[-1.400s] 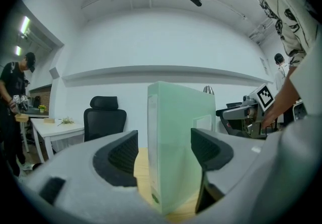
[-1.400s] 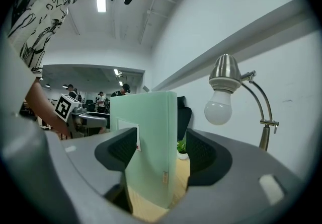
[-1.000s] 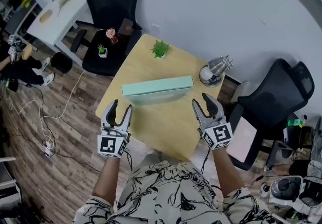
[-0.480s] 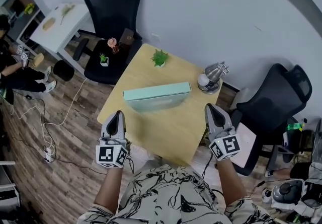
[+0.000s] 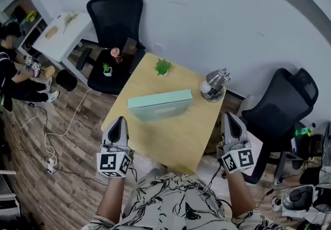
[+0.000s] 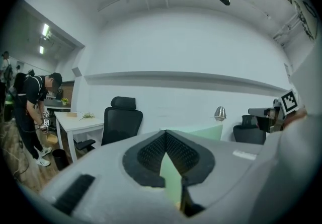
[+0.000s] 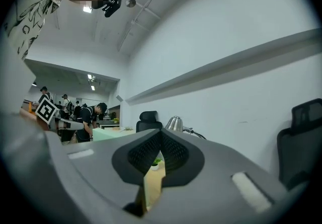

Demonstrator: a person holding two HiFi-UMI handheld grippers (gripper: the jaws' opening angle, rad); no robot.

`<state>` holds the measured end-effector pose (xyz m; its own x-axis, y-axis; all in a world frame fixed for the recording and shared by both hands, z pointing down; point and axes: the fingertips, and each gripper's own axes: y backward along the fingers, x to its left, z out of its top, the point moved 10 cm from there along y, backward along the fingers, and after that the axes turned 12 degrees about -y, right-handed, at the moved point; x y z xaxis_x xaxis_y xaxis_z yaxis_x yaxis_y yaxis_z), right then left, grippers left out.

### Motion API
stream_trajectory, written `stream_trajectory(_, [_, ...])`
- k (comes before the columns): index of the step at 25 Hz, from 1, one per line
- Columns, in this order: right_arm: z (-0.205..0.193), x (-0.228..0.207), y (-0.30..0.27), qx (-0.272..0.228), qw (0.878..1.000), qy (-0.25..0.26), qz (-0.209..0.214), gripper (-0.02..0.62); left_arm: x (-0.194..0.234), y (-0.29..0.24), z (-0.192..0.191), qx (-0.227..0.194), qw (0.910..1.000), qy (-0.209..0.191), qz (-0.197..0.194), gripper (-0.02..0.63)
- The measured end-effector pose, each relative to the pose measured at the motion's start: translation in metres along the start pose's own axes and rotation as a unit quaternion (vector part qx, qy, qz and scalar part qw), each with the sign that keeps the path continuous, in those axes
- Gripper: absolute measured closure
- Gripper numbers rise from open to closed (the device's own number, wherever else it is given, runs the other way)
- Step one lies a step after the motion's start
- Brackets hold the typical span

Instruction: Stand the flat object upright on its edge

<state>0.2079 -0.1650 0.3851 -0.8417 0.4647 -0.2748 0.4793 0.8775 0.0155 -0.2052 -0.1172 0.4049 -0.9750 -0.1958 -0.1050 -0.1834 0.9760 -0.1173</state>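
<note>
Standing on its long edge near the middle of the table point(image 5: 176, 138), the flat object point(image 5: 159, 102), a mint-green panel, looks already upright in the head view. Nothing touches it. A small plant point(image 5: 162, 66) sits at the far corner of the table and a silver lamp point(image 5: 213, 83) at its right corner. The left gripper point(image 5: 120, 120) hangs just off the near left edge of the table and the right gripper point(image 5: 231, 117) just off its near right edge. Both have their jaws together and carry nothing.

In the left gripper view, the two dark pads meet at the tips with nothing between them. Beyond them the green panel rises from the table, its top edge level.

In the right gripper view, the pads are also pressed together on nothing. The lamp shows above them, and a strip of the table top shows through the slit below.

The step in hand seems to be the check after letting go, so the task looks nearly finished. To do it well, the person should keep both grippers off the table and not bump its edge, because a thin panel on its edge probably tips easily. If it starts to lean, the grippers should first open and then come in from the left and right sides of the table together, so that neither one pushes it over alone.
</note>
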Motion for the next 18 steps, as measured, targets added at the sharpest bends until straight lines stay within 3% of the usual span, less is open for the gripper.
stream_trajectory(3, [0.01,-0.002,0.007,-0.01,1.0,-0.005,-0.008,0.591,0.001,0.004,0.01,-0.011,0.9999,-0.003,-0.002,0.606])
stream_trajectory(8, [0.035,0.002,0.022,-0.032,0.999,-0.017,-0.019,0.591,0.008,0.017,0.025,-0.011,0.9989,-0.044,0.011,0.606])
stream_trajectory(18, [0.052,0.0,0.048,-0.038,0.999,-0.005,-0.035,0.591,0.019,0.038,0.035,-0.017,0.9982,-0.046,0.034,0.606])
